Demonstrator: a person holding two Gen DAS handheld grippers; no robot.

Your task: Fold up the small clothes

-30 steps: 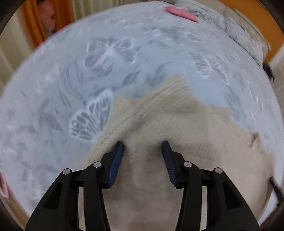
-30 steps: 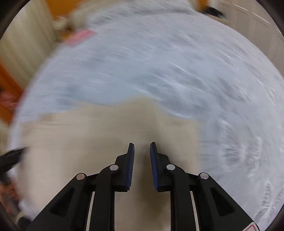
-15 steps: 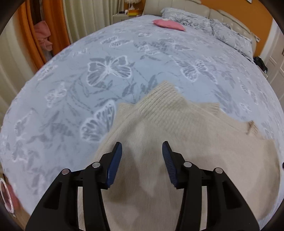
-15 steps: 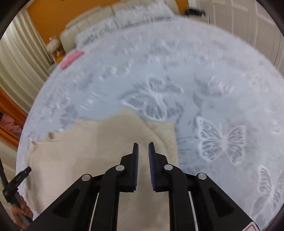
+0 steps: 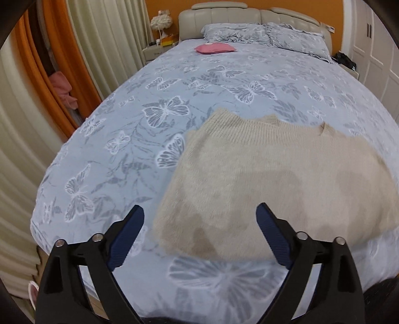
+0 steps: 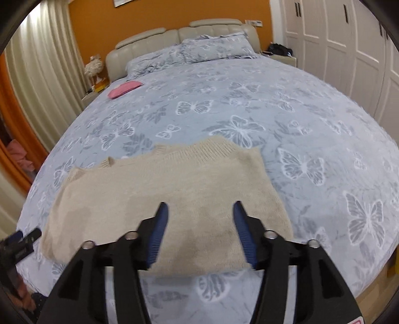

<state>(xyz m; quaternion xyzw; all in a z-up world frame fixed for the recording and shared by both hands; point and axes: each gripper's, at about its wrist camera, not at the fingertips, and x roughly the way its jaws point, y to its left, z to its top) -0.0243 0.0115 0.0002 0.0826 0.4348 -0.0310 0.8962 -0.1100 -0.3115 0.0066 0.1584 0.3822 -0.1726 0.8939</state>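
Left claw (image 5: 200,230) has just been opening and stands wide and empty; right claw (image 6: 199,231) likewise, less wide, both above the beige sweater (image 5: 274,179) folded flat near the foot of the bed (image 5: 174,82). Risk: the far ribbed edge lies uneven, so the next fold may skew; a shallow pinch could lift only the top layer and undo the fold.

Sweater (image 5: 269,179): beige, ribbed knit. Bedspread (image 5: 174,82) beneath it: grey-blue, white butterflies. Cushion (image 5: 215,48) far beyond sweater: pink. Pillows (image 6: 199,51): bedspread's print. Headboard (image 6: 149,37): cream. Wall (image 6: 149,17): orange. Gripper pads (image 6: 159,229): blue.
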